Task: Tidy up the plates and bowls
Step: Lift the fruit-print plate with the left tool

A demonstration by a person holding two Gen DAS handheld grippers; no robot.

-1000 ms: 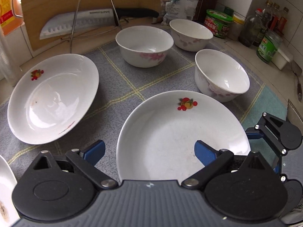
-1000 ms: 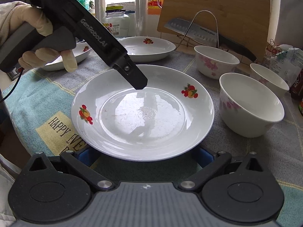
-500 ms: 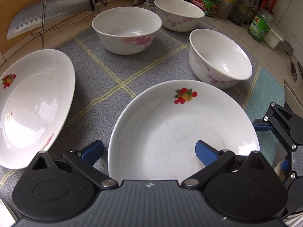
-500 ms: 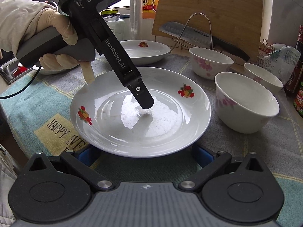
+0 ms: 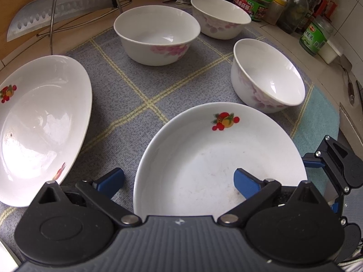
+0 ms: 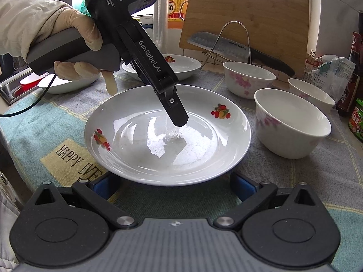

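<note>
A white plate with fruit prints lies on the cloth in front of both grippers. My left gripper is open, one blue finger inside the plate and the other outside its left rim; in the right wrist view its tip hovers over the plate's middle. My right gripper is open, its fingers at the plate's near rim, half hidden under it. A second plate lies to the left. Three white flowered bowls stand behind.
A knife rests on a wire rack against a wooden cutting board. Jars and bottles stand at the right on the counter. A third plate lies by the sink at the far left.
My left gripper moved forward and lower over the near plate. The right gripper stayed at the plate's near rim.
</note>
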